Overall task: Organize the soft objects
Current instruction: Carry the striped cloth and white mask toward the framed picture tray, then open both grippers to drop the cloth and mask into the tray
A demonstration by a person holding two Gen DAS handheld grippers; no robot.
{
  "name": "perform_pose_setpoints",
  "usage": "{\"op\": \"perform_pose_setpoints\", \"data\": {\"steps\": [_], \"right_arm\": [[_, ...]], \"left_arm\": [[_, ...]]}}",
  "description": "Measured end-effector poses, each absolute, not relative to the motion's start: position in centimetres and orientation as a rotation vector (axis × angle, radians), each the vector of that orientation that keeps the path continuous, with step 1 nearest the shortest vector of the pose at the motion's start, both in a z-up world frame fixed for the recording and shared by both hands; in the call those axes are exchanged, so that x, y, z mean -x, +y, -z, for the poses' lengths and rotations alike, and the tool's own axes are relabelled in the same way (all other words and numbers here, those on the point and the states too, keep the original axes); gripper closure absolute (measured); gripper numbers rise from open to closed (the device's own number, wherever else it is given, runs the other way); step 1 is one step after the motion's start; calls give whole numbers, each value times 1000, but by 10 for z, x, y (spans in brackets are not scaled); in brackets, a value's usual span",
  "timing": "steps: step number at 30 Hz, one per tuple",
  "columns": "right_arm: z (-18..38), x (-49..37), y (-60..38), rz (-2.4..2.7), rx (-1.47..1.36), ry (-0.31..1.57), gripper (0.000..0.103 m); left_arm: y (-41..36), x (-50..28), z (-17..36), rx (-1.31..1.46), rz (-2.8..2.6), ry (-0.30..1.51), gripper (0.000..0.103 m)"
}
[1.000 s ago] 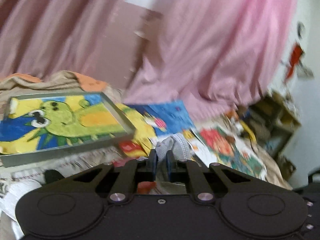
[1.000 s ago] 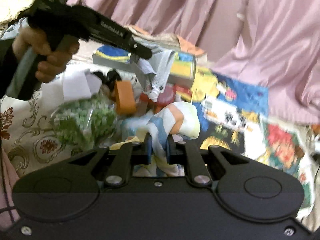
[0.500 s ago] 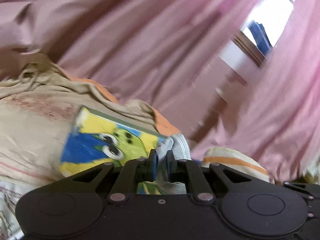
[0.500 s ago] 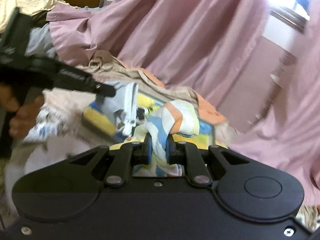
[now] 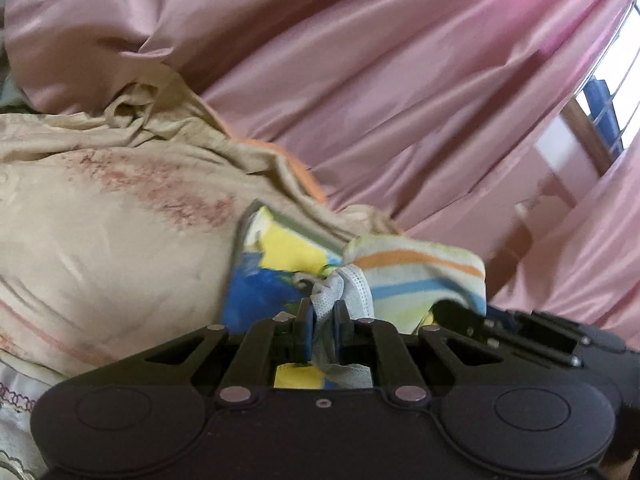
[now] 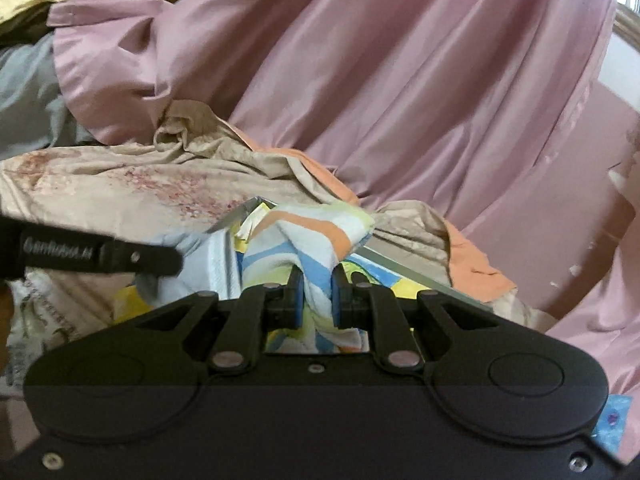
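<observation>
The left gripper pinches a white mesh cloth; the right gripper clamps a striped cloth — both jaws nearly closed. Each should release only once over the colourful box — inside its near edge.

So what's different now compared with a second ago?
Both cameras swung up from the cluttered toys and picture mats toward the pink curtain and beige sheet. The striped cloth now hangs over the picture box. Unchanged: right hand-held gripper grips that cloth, left hand-held gripper the white mesh cloth.

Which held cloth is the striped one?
The striped cloth, orange, blue and yellow bands, clamped in the right gripper. The left gripper holds a plain white mesh cloth.
</observation>
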State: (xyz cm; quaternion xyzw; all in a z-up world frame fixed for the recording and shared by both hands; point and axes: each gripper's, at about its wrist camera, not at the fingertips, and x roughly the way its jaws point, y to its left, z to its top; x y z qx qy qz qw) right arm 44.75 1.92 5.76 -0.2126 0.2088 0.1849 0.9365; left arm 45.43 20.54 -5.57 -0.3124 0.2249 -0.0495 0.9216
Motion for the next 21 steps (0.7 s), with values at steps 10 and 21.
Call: {"op": "perform_pose_setpoints", "data": {"steps": [10,21], "right_arm": [[-8,-510,23,-323,375,550,92],[-1,-532,-1,-330,326,608,62]], "left_arm": [[174,-469,64,371,34,576,91],[170,-466,58,342,48,586,71]]}}
